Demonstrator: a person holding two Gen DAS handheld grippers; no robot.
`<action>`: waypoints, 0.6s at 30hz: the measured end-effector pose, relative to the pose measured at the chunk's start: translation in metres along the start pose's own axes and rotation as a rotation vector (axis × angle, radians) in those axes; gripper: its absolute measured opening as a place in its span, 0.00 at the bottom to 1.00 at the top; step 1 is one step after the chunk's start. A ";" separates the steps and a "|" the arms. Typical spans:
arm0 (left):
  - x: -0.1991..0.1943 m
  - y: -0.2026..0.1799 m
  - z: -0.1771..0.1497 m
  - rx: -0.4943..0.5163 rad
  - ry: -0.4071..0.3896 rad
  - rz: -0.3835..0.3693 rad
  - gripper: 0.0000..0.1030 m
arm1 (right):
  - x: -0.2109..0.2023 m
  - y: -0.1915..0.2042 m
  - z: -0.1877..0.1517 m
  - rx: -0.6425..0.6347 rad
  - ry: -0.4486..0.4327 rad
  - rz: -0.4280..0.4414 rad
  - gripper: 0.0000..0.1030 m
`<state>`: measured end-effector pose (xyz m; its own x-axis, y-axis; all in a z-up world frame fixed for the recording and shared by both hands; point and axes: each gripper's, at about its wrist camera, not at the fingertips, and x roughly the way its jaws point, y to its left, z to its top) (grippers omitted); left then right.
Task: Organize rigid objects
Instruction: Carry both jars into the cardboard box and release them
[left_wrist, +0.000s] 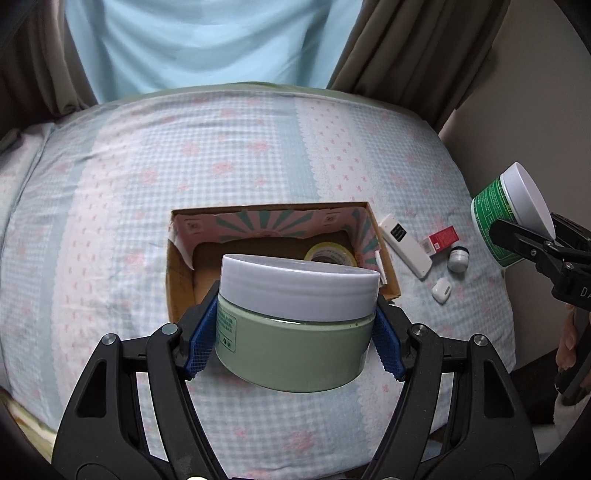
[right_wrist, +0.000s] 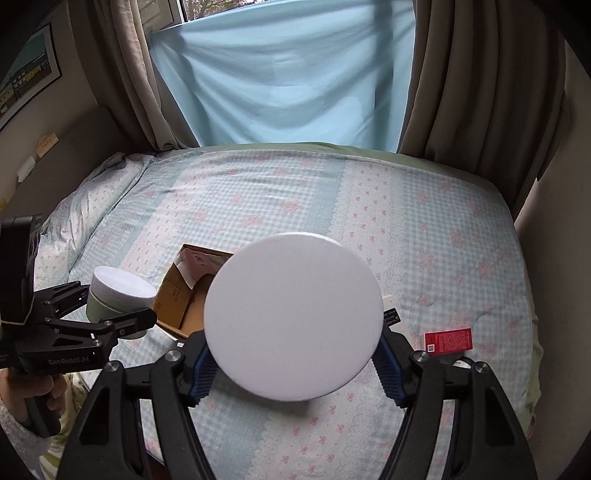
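Left gripper (left_wrist: 295, 328): fingers clamped on pale-green jar (left_wrist: 295, 347), held above bed (left_wrist: 147, 184) before box (left_wrist: 184, 288). Right gripper (right_wrist: 291, 365): fingers clamped on dark-green jar (left_wrist: 491, 218), lid (right_wrist: 293, 325) facing camera.

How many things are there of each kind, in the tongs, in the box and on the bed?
Big jars: 2, pale green jar, dark green jar
Tape roll: 1
Remote: 1
Red box: 1
Small jar: 1
Earbud case: 1
Cardboard box: 1
Total: 8
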<state>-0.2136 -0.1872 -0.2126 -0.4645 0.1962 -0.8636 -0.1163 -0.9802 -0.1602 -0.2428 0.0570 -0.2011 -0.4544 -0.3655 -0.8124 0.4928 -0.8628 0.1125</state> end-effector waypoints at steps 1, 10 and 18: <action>0.000 0.012 0.001 0.002 0.000 0.000 0.67 | 0.004 0.008 0.002 0.005 0.006 -0.003 0.66; 0.031 0.079 0.013 0.043 0.060 -0.010 0.67 | 0.037 0.055 0.011 0.075 0.038 -0.039 0.66; 0.089 0.085 0.011 0.094 0.144 -0.053 0.67 | 0.084 0.057 0.008 0.132 0.118 -0.074 0.66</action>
<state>-0.2750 -0.2524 -0.2980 -0.3256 0.2347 -0.9159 -0.2222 -0.9606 -0.1672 -0.2586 -0.0253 -0.2587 -0.3916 -0.2623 -0.8820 0.3557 -0.9271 0.1178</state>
